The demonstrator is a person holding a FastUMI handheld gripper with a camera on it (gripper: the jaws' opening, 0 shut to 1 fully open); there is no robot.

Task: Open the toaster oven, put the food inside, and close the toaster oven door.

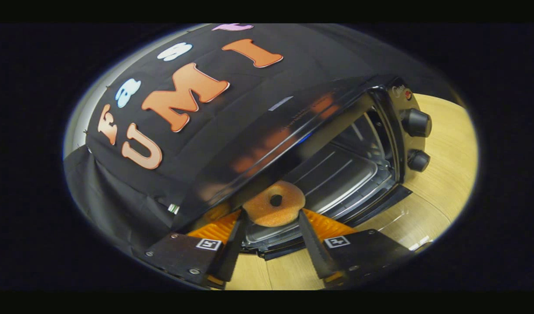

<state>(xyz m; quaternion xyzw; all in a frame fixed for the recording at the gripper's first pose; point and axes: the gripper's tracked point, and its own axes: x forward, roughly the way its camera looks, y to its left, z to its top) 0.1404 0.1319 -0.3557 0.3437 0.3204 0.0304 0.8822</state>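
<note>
Sponge-textured and tan, the ring-shaped doughnut [274, 203] sits pinched between the two fingers [311, 237] of the gripper [273, 216], which press on its left and right sides; it hangs at the mouth of the black toaster oven [293, 131], just above the lowered glass door [380, 203]. Inside the oven a metal tray [341, 174] lies on the rack. Two black knobs [417, 123] stand on the oven's right panel. Around the oven spreads the pale wooden surface [445, 174].

Golden-brown doughnut [274, 204], glossy black toaster oven [293, 131] with black knobs [416, 123], pale wood-grain table [445, 174].
</note>
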